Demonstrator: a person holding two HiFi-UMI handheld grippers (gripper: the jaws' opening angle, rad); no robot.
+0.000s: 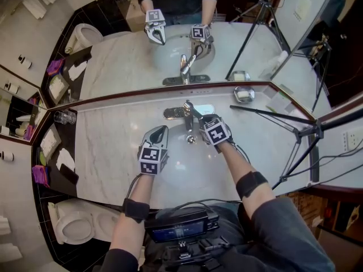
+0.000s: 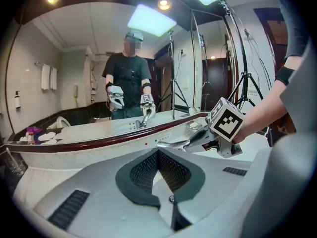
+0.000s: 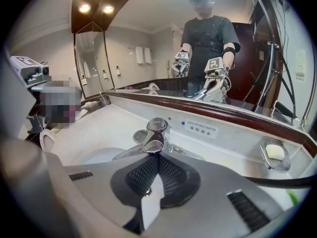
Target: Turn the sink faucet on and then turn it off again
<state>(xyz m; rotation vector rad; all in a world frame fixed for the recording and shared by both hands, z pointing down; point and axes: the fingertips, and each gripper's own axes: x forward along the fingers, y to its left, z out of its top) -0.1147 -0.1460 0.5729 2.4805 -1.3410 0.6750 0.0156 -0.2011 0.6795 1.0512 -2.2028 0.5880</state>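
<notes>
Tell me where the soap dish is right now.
In the head view the soap dish sits on the marble counter at the base of the mirror, to the right of the faucet.

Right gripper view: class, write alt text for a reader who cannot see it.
The grey right gripper, jaws shut on nothing, points its tips close up at the shiny chrome single-lever faucet on a white marble counter. Behind, a wide wall mirror reflects the person holding both grippers.
</notes>
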